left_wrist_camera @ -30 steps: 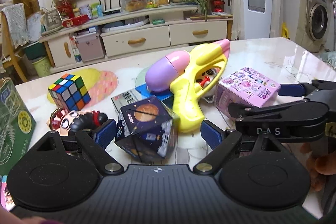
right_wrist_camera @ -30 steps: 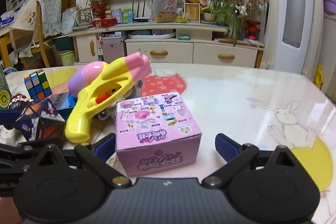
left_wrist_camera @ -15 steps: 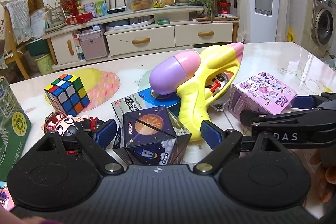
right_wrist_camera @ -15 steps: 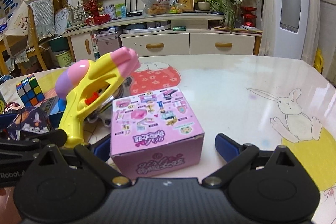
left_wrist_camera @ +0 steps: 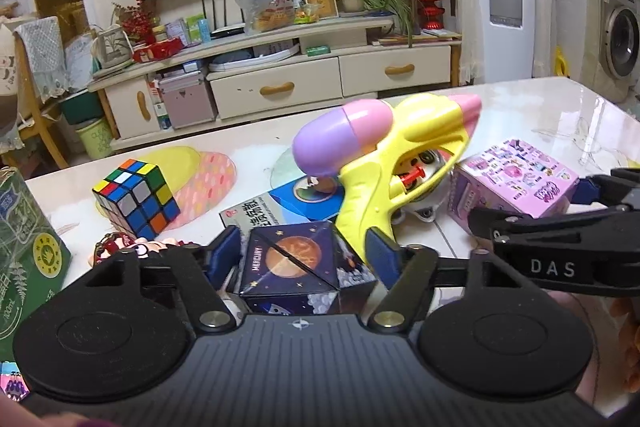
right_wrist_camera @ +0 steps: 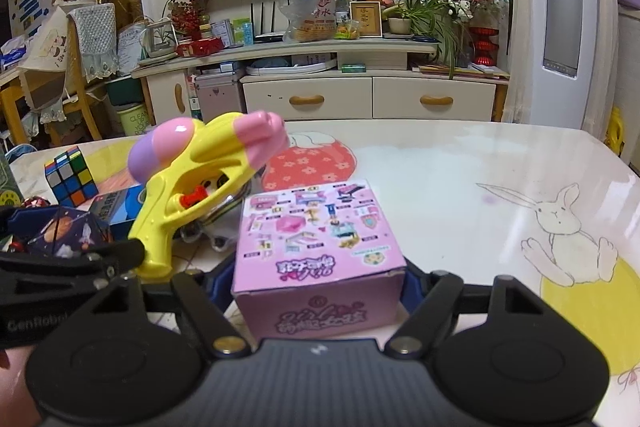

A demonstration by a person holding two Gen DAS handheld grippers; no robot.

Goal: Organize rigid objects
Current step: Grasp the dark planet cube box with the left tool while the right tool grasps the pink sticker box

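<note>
Left tongs are closing round the space cube, which sits on the desk at the near edge, in the middle of the clutter. The blue pads stand at its two sides; on the left a sliver of gap seems to remain, so contact is not confirmed.

Right tongs are closing round the pink box, which sits near and right of the water gun. Both pads lie at the box's side walls and are largely hidden behind it; whether they press cannot be told.

Handling, as judged:
- Pink box: printed card, probably light, with walls that may dent. Hold low on the opposite side faces, with modest force.
- Space cube: a diagonal seam crosses the near face, suggesting hinged folding panels; glossy, possibly slippery, and it may shift or unfold under a corner load. Grip flat on opposite faces, clear of the seams.
- Water gun: hollow plastic leaning across the blue box, its grip close to the cube; a lift could catch it.
</note>
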